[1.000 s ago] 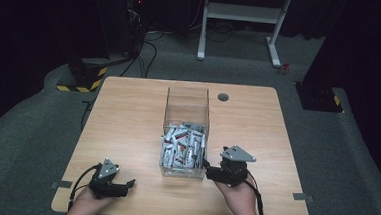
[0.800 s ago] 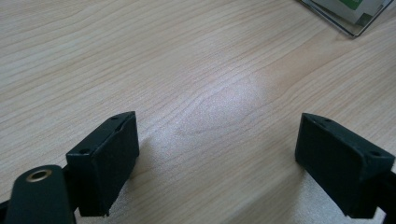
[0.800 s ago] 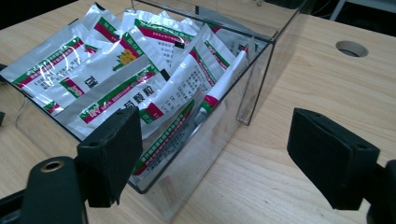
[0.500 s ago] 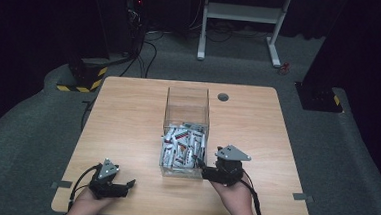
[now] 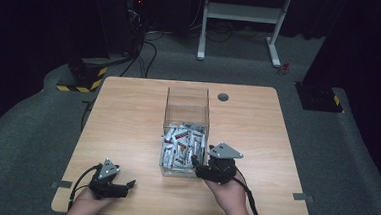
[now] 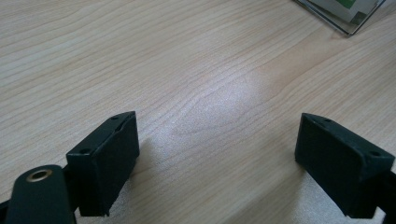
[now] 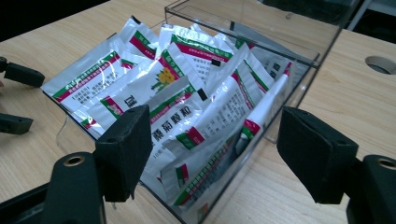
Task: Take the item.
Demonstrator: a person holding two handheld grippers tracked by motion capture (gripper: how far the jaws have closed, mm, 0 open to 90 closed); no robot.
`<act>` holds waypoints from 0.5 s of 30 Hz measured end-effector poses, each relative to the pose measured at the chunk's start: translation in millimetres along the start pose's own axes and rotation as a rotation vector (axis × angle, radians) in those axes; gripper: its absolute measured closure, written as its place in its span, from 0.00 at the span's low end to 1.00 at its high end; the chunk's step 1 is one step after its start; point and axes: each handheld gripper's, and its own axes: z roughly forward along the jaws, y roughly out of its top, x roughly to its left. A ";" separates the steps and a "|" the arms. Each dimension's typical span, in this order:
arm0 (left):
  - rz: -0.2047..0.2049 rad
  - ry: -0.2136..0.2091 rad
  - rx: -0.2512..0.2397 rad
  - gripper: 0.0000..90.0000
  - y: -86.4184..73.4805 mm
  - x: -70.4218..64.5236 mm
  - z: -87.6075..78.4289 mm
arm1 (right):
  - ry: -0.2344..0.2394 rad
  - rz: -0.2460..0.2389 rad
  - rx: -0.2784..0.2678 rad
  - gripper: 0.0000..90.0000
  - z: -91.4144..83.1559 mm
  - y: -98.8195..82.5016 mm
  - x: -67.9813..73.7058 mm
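right gripper (image 5: 195, 166) at the near corner of the clear plastic box (image 7: 299, 56) of white sachets (image 7: 187, 93)
its jaws, just narrowing, stand wide and grip nothing; its own view makes the sachets' print legible; left gripper (image 6: 215, 154) gapes over bare wooden table (image 6: 187, 56).

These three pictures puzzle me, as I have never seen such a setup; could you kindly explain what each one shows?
A person sits at a wooden table and holds a two-jaw gripper in each hand. The high view looks down from above. The left gripper rests near the table's near edge, jaws open over bare wood. The right gripper reaches the near end of a clear plastic box full of white sachets. The other two pictures come from cameras riding on the grippers, looking along their black jaws. The right gripper's jaws have just been closing but remain apart, one outside the box wall. Nothing is held.
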 end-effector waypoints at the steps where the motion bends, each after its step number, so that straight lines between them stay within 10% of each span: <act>1: 0.000 0.000 0.000 0.15 0.0 0.0 0.0 | 0.002 -0.004 0.001 0.30 1.0 1.0 0.9; 15: 0.000 -0.007 0.000 0.15 -0.1 -0.5 0.0 | 0.003 -0.015 0.006 0.32 10.1 12.6 11.9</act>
